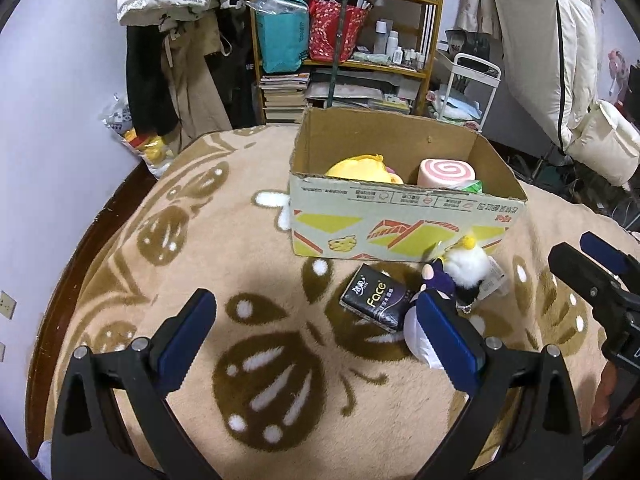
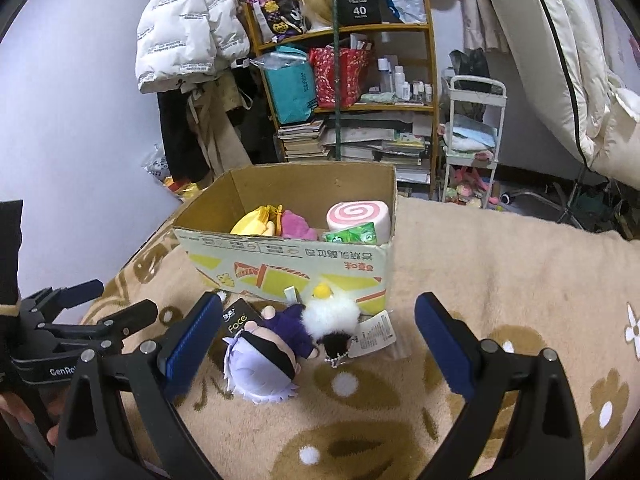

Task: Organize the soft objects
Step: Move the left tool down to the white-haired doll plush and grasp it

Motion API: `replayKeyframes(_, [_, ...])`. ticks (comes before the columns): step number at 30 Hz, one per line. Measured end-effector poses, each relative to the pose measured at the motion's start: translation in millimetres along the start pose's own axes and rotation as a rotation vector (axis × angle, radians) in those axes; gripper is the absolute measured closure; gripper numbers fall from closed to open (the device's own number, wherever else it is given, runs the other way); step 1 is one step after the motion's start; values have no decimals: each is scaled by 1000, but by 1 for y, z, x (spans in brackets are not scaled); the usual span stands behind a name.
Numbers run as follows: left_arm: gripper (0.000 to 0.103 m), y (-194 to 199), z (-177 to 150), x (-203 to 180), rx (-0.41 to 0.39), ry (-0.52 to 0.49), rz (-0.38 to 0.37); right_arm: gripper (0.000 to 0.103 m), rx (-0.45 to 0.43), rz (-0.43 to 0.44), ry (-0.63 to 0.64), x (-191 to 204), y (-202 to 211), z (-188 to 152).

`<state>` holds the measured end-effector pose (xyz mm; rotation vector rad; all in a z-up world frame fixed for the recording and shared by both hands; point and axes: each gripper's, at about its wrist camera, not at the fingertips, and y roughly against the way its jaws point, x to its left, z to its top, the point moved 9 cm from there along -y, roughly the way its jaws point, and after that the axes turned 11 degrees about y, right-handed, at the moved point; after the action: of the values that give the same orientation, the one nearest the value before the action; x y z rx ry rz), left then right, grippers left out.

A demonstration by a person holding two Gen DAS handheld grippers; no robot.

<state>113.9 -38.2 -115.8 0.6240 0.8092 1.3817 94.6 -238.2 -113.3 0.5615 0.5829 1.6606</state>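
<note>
Grippers: left gripper (image 1: 320, 340) and right gripper (image 2: 318, 344), 2 units, jaws spread, nothing held, above patterned blanket (image 2: 500, 248). Doll (image 2: 266, 360), fluffy white keychain plush (image 2: 332, 318), black tissue pack (image 1: 374, 300): on blanket, just before cardboard box (image 2: 288, 260). Box contents: yellow plush (image 2: 254, 222), pink swirl roll (image 2: 358, 216).

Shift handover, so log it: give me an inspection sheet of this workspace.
Surface: beige blanket with brown pattern.
Job's things: cardboard box holds yellow plush, pink plush, swirl roll, green pack. In front of it: doll, white fluffy toy, tissue pack.
Clutter: nothing seen.
Grippers: left gripper and right gripper open, empty.
Cables: nothing seen.
Surroundings: crowded shelf, hanging coats, white cart.
</note>
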Motion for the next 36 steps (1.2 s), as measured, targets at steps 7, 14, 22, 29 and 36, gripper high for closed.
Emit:
replayKeyframes(7, [4, -6, 0, -16, -38, -12, -58, 2, 41, 16, -55, -10, -19, -5])
replayKeyframes(14, [4, -20, -4, -35, -50, -30, -78, 2, 94, 70, -141, -19, -37, -11])
replayKeyframes(22, [4, -51, -15, -55, 20, -30, -106, 2, 154, 79, -154, -23, -59, -17])
replayKeyframes(29, [4, -81, -29, -66, 107, -35, -110, 7, 207, 98, -171, -24, -82, -27])
replayKeyframes(36, [4, -95, -44, -74, 162, -85, -89, 15, 269, 127, -174, -22, -103, -41])
